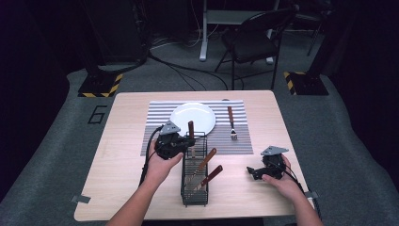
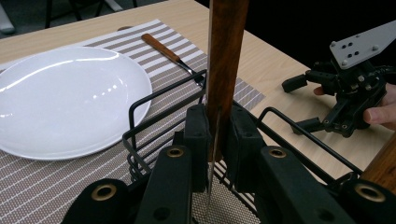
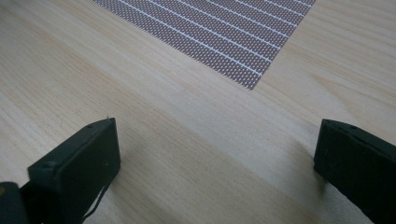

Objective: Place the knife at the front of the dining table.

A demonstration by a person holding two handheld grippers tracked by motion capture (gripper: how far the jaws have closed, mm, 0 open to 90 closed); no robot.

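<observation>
The knife (image 2: 227, 56) with the wooden handle stands upright at the far end of the black wire caddy (image 1: 194, 175), and we hold it in the left tool (image 1: 188, 142), whose jaws are clamped together on it just where the handle meets the thin blade. We judge that this low grip keeps the knife vertical, so that it can be lifted straight out of the narrow basket without catching on the wires. Two more knives (image 1: 205, 170) lean in the near part of the caddy, handles up, probably because they wait for their turn. The white plate (image 1: 193, 116) lies on the striped placemat (image 1: 157, 134) and a fork (image 1: 231, 123) lies to its right, so the free side left of the plate seems to be the place for the knife; this is only our guess.

The right tool (image 1: 254, 173) rests low over the bare desk (image 1: 117, 155) near the right edge, jaws wide apart and empty, well away from the caddy.

The blade goes down behind the jaws in the left gripper view, so we cannot see its tip. The top of the handle is cut off there. The blades of the leaning knives are hard to make out through the wire.
</observation>
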